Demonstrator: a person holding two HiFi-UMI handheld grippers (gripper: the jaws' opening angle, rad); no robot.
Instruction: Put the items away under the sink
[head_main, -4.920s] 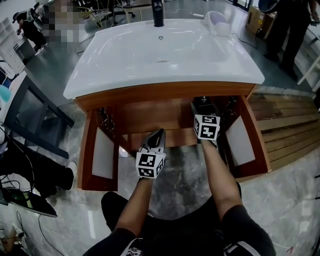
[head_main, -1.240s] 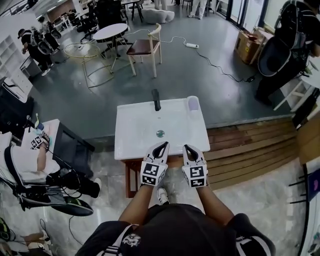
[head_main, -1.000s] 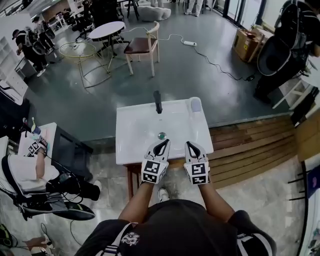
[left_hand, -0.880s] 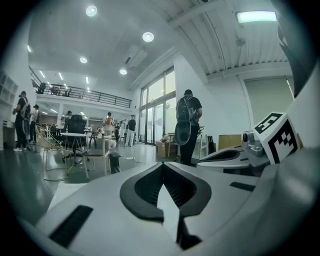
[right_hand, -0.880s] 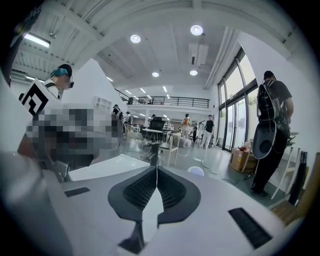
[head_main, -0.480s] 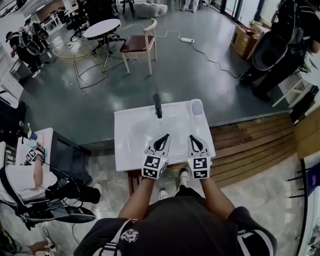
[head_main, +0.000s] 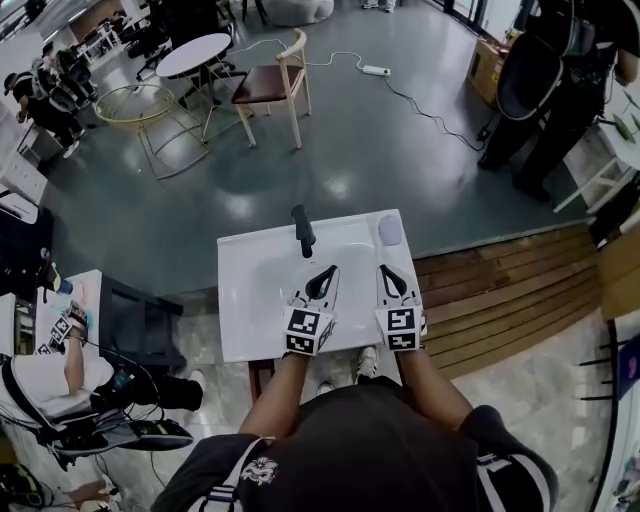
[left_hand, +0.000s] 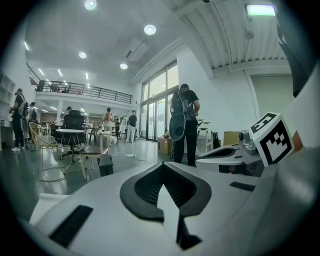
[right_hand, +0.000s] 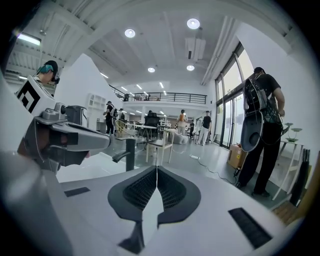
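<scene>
From high above in the head view, the white sink top (head_main: 255, 300) lies below me with a black faucet (head_main: 302, 230) at its back edge and a pale cup (head_main: 390, 230) at its back right corner. The cabinet under it is hidden by the top. My left gripper (head_main: 327, 271) and right gripper (head_main: 384, 269) hang side by side over the basin, both shut with nothing in them. The left gripper view shows its jaws (left_hand: 162, 164) pressed together; the right gripper view shows the same (right_hand: 157, 168). No items are visible.
A wooden platform (head_main: 500, 300) runs to the right of the sink. A black stand (head_main: 140, 320) and a seated person (head_main: 50, 380) are at the left. A standing person (head_main: 545, 90) is at the back right. A chair (head_main: 270, 90) and round table (head_main: 195, 55) stand beyond.
Several seconds ago both grippers were low in the open cabinet. The view has since risen far above the sink. Over the last second both grippers moved forward over the basin, still shut.
</scene>
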